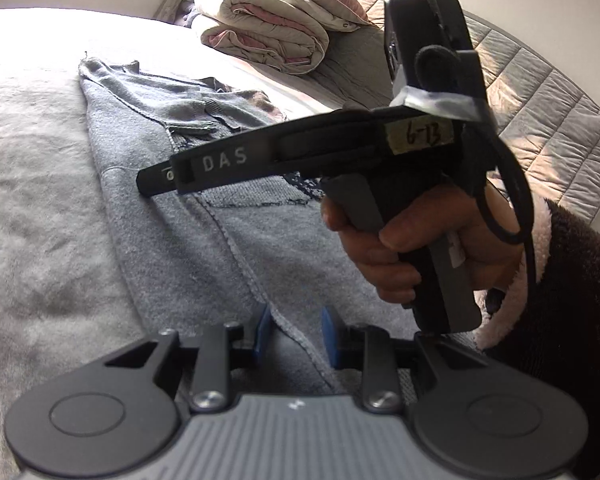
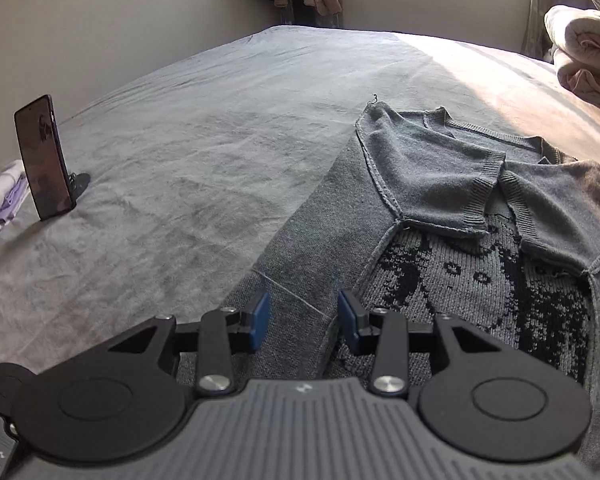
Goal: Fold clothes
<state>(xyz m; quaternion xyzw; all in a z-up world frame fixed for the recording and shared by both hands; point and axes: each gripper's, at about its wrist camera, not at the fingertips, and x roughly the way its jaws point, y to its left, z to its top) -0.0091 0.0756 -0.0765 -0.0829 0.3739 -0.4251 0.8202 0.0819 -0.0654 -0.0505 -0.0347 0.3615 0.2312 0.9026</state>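
Observation:
A grey knit sweater (image 2: pixel 432 168) with a black pattern lies flat on the bed, both short sleeves folded in across its chest. In the right wrist view my right gripper (image 2: pixel 304 316) stands open just above the sweater's folded left side, nothing pinched between its blue pads (image 2: pixel 260 322). The left wrist view shows that same right gripper (image 1: pixel 152 180) from the side, held by a hand (image 1: pixel 400 252), its tips over the sweater (image 1: pixel 204 240). My left gripper (image 1: pixel 296 334) is low over the sweater's near part. Its blue pads (image 1: pixel 265 330) stand apart over a seam, and the cloth lies flat beneath them.
A phone (image 2: pixel 44 156) stands upright on a small stand at the left of the grey bedspread (image 2: pixel 188 152), beside folded white and purple clothes (image 2: pixel 0 200). A rolled quilt (image 1: pixel 260 36) lies at the bed's far side. A dark fleecy sleeve (image 1: pixel 560 300) is at right.

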